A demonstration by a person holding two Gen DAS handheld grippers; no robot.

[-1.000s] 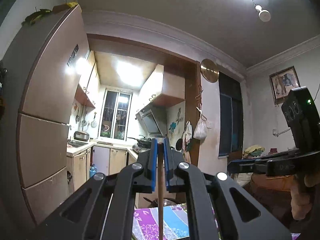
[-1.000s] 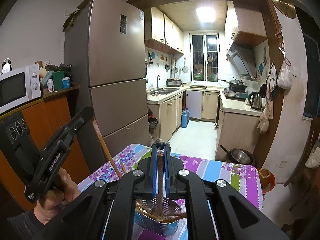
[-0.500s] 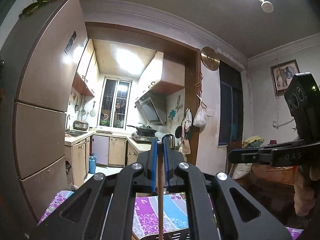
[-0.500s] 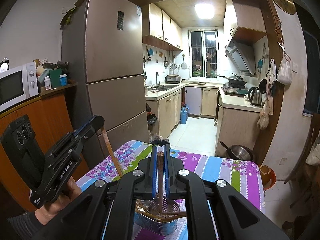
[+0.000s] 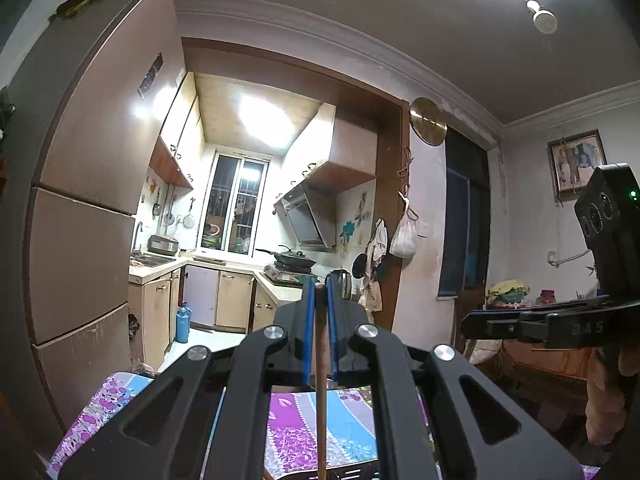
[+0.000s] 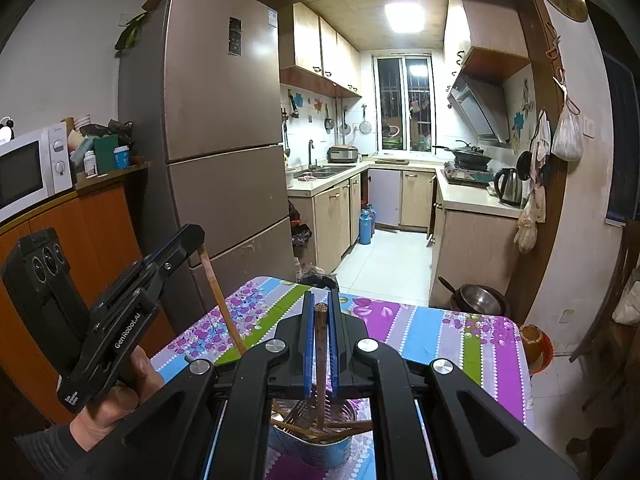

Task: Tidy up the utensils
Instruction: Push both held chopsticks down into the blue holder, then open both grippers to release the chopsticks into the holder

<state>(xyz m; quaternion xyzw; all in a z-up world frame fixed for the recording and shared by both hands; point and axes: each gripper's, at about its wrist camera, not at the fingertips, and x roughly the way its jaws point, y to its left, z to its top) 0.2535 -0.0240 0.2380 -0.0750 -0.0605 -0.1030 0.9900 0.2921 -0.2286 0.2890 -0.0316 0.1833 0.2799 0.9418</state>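
Observation:
My left gripper point(image 5: 319, 292) is shut on a light wooden chopstick point(image 5: 321, 400) that hangs down toward the table. It also shows in the right wrist view point(image 6: 200, 248), raised at the left with its chopstick point(image 6: 220, 300) slanting down. My right gripper point(image 6: 320, 308) is shut on a dark brown chopstick point(image 6: 320, 360) whose lower end stands in a round metal container point(image 6: 312, 448) with several other chopsticks. My right gripper's body shows at the right of the left wrist view point(image 5: 560, 324).
A table with a striped floral cloth point(image 6: 440, 332) holds the container. A tall fridge point(image 6: 224, 140) and a cabinet with a microwave point(image 6: 28, 168) stand to the left. A metal pot point(image 6: 480, 300) sits on the floor beyond the table. The kitchen lies behind.
My left gripper has lifted higher with its chopstick and tilted a little. My right gripper stays over the container with its dark chopstick.

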